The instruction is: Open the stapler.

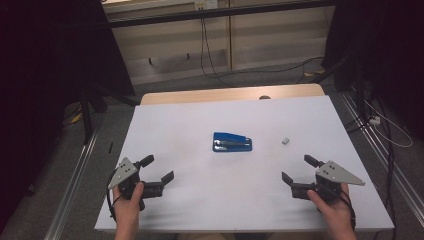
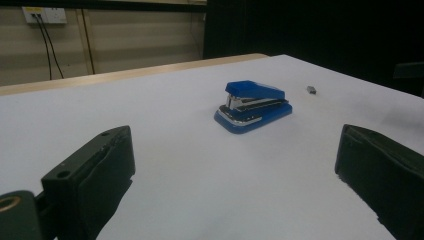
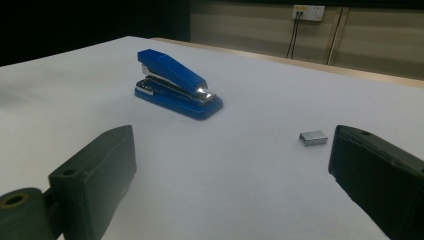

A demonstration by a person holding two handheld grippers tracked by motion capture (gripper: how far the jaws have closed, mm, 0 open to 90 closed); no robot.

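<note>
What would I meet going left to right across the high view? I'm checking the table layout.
Left hand-held gripper → blue stapler → small grey staple block → right hand-held gripper.

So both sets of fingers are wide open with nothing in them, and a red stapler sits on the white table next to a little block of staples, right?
Nearly: the stapler is blue, not red, as the high view shows. The rest holds.
</note>
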